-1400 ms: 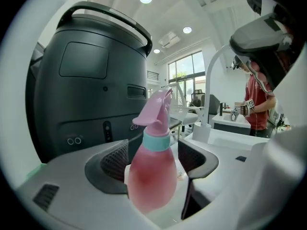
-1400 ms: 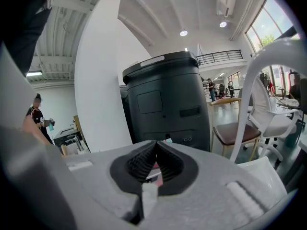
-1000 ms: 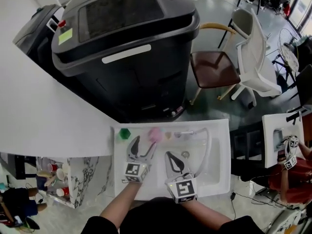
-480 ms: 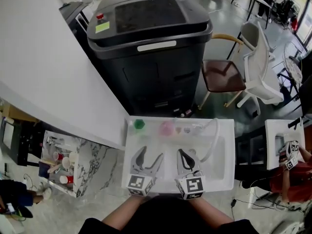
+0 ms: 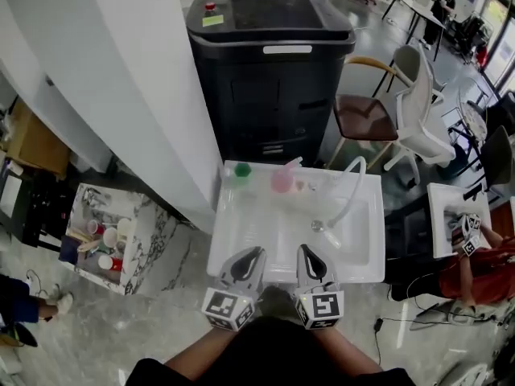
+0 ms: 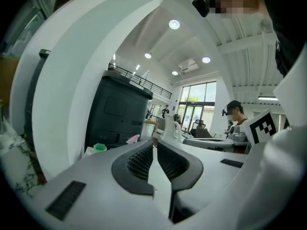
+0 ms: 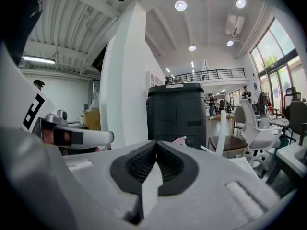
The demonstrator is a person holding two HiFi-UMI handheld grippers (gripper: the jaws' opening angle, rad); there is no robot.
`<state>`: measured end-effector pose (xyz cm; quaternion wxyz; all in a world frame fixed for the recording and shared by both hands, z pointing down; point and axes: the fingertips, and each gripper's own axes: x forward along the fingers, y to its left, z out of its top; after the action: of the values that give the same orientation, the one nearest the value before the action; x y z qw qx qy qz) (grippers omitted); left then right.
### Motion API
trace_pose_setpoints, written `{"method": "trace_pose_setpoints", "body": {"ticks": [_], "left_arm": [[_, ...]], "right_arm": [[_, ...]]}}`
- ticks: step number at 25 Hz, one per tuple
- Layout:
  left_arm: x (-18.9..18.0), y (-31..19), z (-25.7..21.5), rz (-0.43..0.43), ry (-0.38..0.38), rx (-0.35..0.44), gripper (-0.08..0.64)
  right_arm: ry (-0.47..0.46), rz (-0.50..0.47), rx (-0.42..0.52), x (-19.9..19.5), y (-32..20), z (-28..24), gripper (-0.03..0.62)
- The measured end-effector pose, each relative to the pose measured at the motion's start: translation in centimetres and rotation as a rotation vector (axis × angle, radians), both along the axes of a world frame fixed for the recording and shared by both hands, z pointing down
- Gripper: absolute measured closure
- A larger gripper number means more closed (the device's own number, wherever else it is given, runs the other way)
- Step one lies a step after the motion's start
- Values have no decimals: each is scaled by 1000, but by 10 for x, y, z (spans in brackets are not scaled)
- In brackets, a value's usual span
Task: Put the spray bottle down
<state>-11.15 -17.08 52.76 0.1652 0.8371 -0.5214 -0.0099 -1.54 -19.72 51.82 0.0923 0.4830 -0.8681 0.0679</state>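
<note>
The pink spray bottle [image 5: 282,179] stands on its own at the far rim of the white sink basin [image 5: 265,232], beside a green cup [image 5: 241,170]. No gripper touches it. My left gripper [image 5: 254,253] is over the basin's near edge; its jaws have just been closing and now meet with nothing between them. My right gripper [image 5: 306,252] is next to it, also shut and empty. In the left gripper view the left gripper [image 6: 154,148] has the pink spray bottle [image 6: 133,138] small beyond its tips. In the right gripper view it [image 7: 179,140] shows past the right gripper [image 7: 156,144].
A white hose faucet [image 5: 348,190] curves over the basin's right side. Behind the basin stands a large black machine [image 5: 269,55], with chairs [image 5: 402,111] to its right. A white wall [image 5: 137,95] runs on the left, above a marble-topped stand with cups [image 5: 113,240].
Both grippers have drawn back from inside the basin to its near edge and risen. The left jaws went from wide open to shut. The spray bottle has stayed at the far rim.
</note>
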Motion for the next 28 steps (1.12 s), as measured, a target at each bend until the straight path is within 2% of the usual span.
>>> {"method": "trace_pose_setpoints", "body": {"ticks": [3, 6, 10, 13, 18, 22, 24, 28], "left_arm": [[-2, 48, -3, 7, -3, -8, 537], [-6, 93, -10, -9, -27, 34, 543], [2, 136, -9, 7, 15, 20, 544], [15, 155, -12, 28, 13, 6, 543], [34, 166, -25, -8, 6, 13, 543], [50, 159, -30, -53, 1, 8, 543], [64, 157, -32, -65, -2, 9, 543], [97, 149, -39, -47, -69, 36, 543]], "right_arm": [[-8, 29, -30, 3, 47, -1, 594], [-12, 49, -49, 5, 91, -3, 594], [-8, 36, -4, 9, 139, -28, 594], [-17, 46, -5, 23, 161, -37, 595], [-25, 51, -17, 55, 178, -47, 595], [42, 25, 6, 76, 175, -44, 595], [38, 20, -11, 91, 171, -40, 595], [16, 21, -13, 117, 160, -40, 595]]}}
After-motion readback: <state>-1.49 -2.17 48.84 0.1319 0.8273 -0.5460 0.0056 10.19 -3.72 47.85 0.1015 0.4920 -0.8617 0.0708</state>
